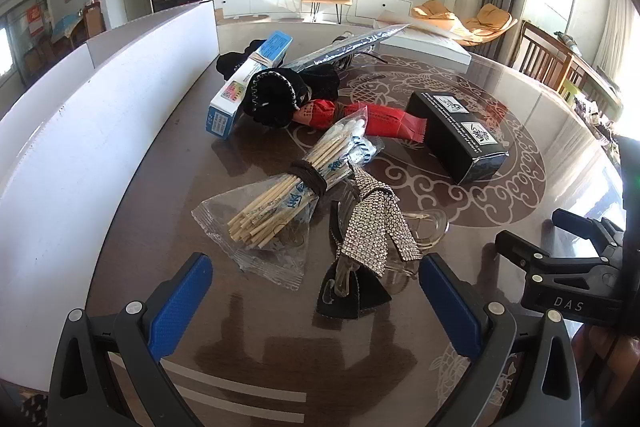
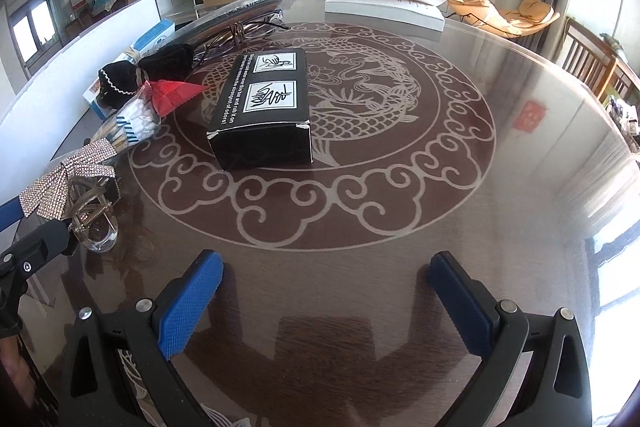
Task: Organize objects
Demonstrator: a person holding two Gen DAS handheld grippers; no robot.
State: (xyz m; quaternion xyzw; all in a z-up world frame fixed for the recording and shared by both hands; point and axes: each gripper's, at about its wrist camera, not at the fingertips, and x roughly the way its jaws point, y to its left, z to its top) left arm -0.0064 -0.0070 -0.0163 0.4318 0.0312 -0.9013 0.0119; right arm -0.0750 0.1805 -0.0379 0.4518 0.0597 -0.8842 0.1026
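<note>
My left gripper is open, its blue pads either side of a clear hair claw with a rhinestone bow; the claw also shows in the right wrist view. A bag of cotton swabs lies just beyond it. Behind are a red packet, a black velvet pouch, a blue and white box and a silver foil packet. A black box lies to the right, and shows ahead of my open, empty right gripper in its view.
A white board stands along the table's left side. A flat white box lies at the far edge. The round table has a glossy dragon pattern. Wooden chairs stand at the right.
</note>
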